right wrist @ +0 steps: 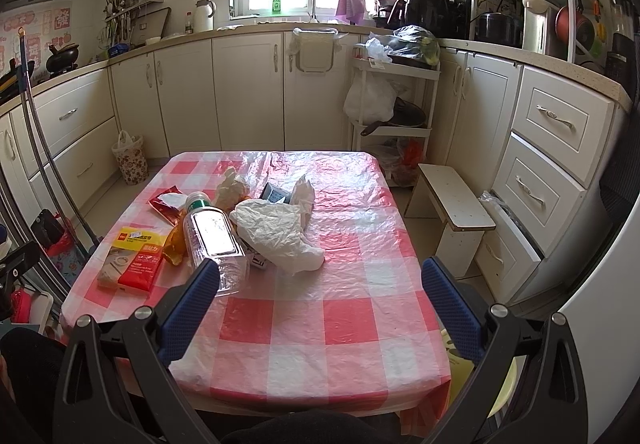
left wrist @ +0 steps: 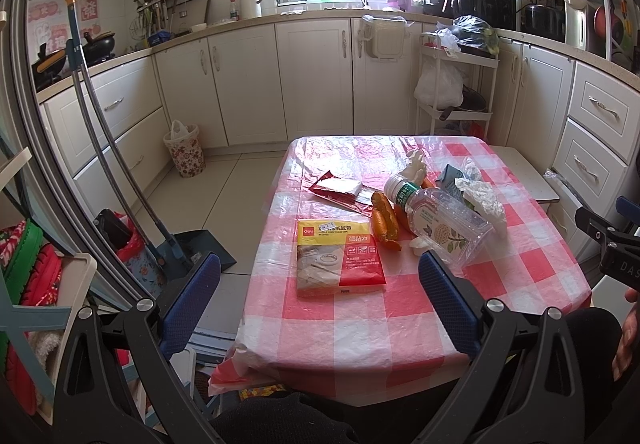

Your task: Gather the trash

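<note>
Trash lies in a heap on the red-and-white checked table (left wrist: pixel 400 316) (right wrist: pixel 320 324). It includes a clear plastic bottle (left wrist: pixel 444 222) (right wrist: pixel 214 244) on its side, a yellow-and-red tape packet (left wrist: pixel 336 258) (right wrist: pixel 130 262), orange peel (left wrist: pixel 385 222) (right wrist: pixel 176 242), a dark red wrapper (left wrist: pixel 340 192) (right wrist: pixel 168 204), crumpled white paper (left wrist: pixel 482 198) (right wrist: pixel 280 232) and a small dark carton (left wrist: pixel 452 180) (right wrist: pixel 276 194). My left gripper (left wrist: pixel 320 280) is open above the table's near left edge, the packet between its fingers' line of sight. My right gripper (right wrist: pixel 320 284) is open over the near table, empty, with the bottle's base by its left finger.
A flowered waste basket (left wrist: pixel 185 150) (right wrist: pixel 129 158) with a white liner stands on the floor by the far-left cabinets. A dustpan and broom (left wrist: pixel 200 248) lean left of the table. A low white stool (right wrist: pixel 452 208) stands to the table's right, near open drawers. A white trolley (right wrist: pixel 394 100) stands behind.
</note>
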